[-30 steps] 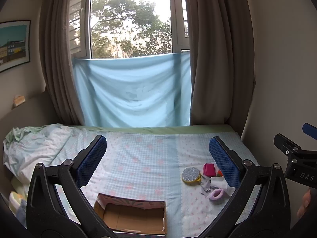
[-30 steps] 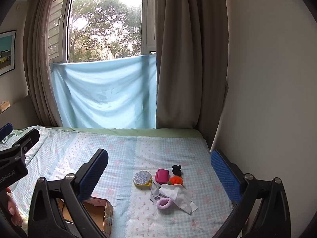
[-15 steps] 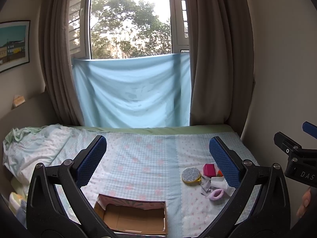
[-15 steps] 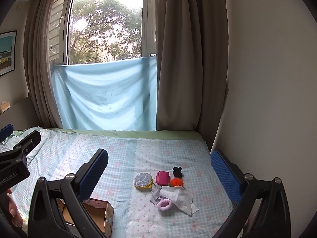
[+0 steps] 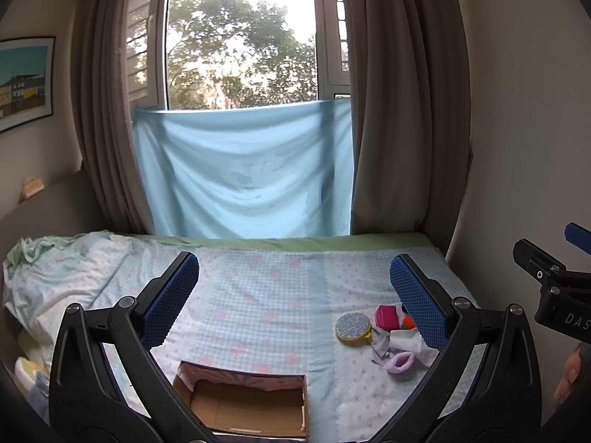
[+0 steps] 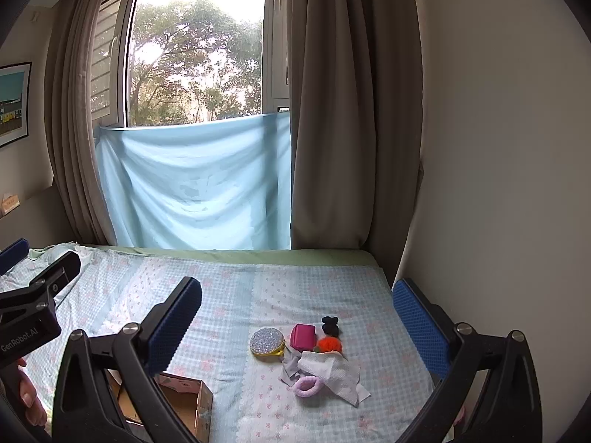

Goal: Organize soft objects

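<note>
Bed: checked blue-and-pink cover, spread flat. It serves as the working ground, and everything for the task is laid on it.

Cardboard box: open, lid off, nothing seen inside. It is set at 6 o'clock in the left wrist view, just under the left hand-held gripper, presumably as the container to be filled.

Left hand-held gripper: fingers spread wide apart, nothing held, raised above the bed. Right hand-held gripper: likewise wide apart and unloaded, with the pile framed between its fingers, so it is judged the one meant to reach first.

Soft-object pile: gathered at about 5 o'clock in the right wrist view, well apart from the box, near the bed's right edge.

- White textured cloth, crumpled, draped over a grey scrap.
- Glittery round pouch, silver face, yellow rim, lying flat.
- Magenta pouch, boxy, just beside the round one.
- Lilac fuzzy scrunchie, touching the cloth's near edge.
- Orange pompom, partly tucked under the cloth.
- Black hair tie, farthest back.

Sorting is judged not yet begun.
</note>
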### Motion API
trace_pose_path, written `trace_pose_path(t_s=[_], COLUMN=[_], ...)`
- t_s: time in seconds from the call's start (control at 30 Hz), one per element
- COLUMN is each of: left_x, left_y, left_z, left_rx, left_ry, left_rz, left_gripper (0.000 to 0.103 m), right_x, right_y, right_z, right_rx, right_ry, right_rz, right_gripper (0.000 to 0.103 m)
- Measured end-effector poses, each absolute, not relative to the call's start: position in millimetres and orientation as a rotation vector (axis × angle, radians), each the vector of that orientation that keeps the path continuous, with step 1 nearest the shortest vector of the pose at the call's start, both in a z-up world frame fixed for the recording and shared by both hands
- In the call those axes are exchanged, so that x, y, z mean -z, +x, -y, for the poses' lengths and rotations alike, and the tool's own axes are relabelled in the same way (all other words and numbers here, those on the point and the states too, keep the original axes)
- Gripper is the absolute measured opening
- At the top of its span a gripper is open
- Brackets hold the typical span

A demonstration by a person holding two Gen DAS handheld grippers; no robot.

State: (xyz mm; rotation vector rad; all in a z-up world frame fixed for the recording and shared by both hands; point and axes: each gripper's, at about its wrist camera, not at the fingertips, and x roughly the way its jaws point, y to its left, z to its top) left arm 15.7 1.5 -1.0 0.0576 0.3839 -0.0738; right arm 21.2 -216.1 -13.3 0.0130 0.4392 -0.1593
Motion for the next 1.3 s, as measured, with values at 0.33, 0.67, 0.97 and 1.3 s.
trace_pose_path(t_s=[0.33, 0.67, 0.97, 1.3], left_x=[1.4, 3.7, 23.5, 111.0], left_y=[15.5, 19.4, 59.1, 161.4], left_z=[-1.5, 0.7, -0.9, 25.5], left_rx=[0.075, 0.07, 0.106, 0.254], left_ry=[0.055, 0.051, 0.051, 0.048], left_rz=[-0.387, -0.397, -0.533, -0.793], left_gripper=[0.103, 0.103, 0.103, 0.103], right_x=[13.6, 12.7, 38.0, 130.3], right_y=[19.1, 21.7, 52.4, 123.2], right_z=[215.9, 217.1, 229.6, 276.5], right_rx=[0.152, 0.145, 0.17, 0.24], right_ry=[0.01, 0.015, 0.063, 0.187], right_rz=[-0.441, -0.439, -0.546, -0.784], right_gripper=[0.103, 0.103, 0.103, 0.103])
